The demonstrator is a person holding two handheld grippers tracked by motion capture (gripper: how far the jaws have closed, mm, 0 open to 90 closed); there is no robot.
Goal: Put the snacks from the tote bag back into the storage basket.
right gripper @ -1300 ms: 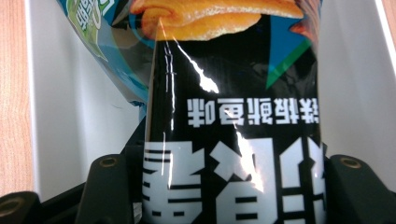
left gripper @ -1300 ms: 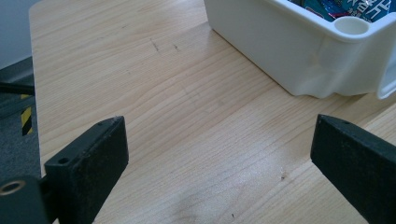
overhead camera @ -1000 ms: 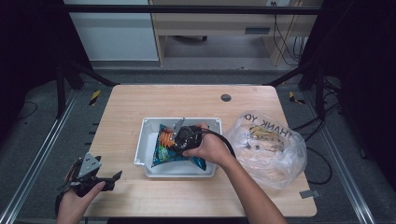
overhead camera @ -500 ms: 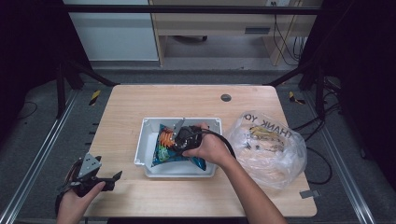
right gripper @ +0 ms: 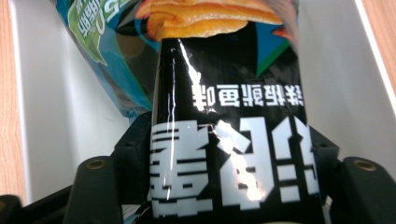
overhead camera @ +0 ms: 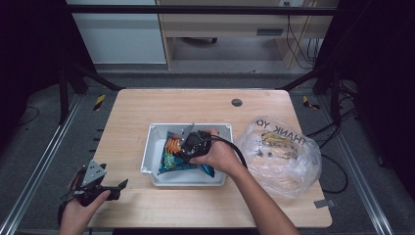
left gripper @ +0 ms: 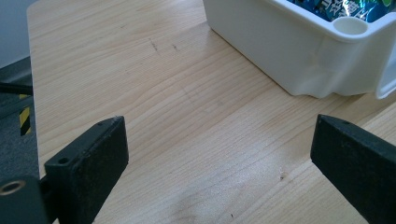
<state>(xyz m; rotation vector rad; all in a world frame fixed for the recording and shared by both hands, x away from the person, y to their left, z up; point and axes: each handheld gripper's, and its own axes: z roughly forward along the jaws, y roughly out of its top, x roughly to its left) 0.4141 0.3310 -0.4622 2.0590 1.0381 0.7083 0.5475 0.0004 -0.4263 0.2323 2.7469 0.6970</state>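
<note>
A white plastic bin (overhead camera: 152,147) stands mid-table with colourful snack bags (overhead camera: 171,157) in it. My right gripper (overhead camera: 185,146) reaches into the bin from the right. In the right gripper view a black snack bag (right gripper: 229,163) with white lettering lies between the jaws of my right gripper (right gripper: 229,135), which have just been opening. A blue and green bag (right gripper: 107,56) lies beside it. My left gripper (overhead camera: 117,188) hovers by the table's front left edge. In the left gripper view, my left gripper (left gripper: 219,154) is open and empty, facing the bin's corner (left gripper: 289,56).
A clear plastic shopping bag (overhead camera: 281,156) with goods inside lies right of the bin. A small dark grommet (overhead camera: 237,102) sits near the table's far edge. Bare wood (overhead camera: 147,107) surrounds the bin at the far and left sides.
</note>
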